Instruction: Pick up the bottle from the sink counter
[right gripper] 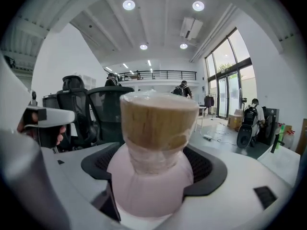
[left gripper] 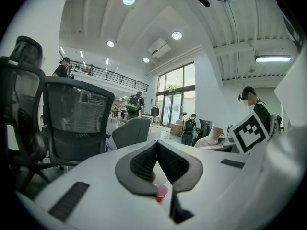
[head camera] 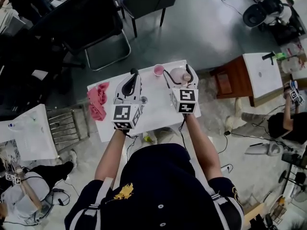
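We see a person from above, standing at the near edge of a white table (head camera: 154, 108) with a gripper in each hand. The right gripper (right gripper: 154, 162) is pinching a pink bottle (right gripper: 151, 188): its two black jaws press on either side of the rounded body, just under the neck. The bottle's cap is tan and wood-like, wrapped in clear film, and it stands upright between the jaws. In the head view the bottle (head camera: 179, 74) sits over the far right corner of the table. We cannot tell whether its base touches the tabletop or is lifted off it. The left gripper (left gripper: 157, 148) has its jaws pressed together with nothing between them, and it is held over the middle of the table, level with the right gripper. A small pink cup (head camera: 159, 70) stands at the far edge of the table, between the two gripper tips and apart from both. The same cup shows just below the closed jaws in the left gripper view. A pink cloth (head camera: 97, 101) lies crumpled at the left edge of the table, well apart from the bottle. A metal rack (head camera: 68, 126) is on the floor just beside the left edge. A black office chair (head camera: 79, 23) stands on the floor beyond the far left corner.
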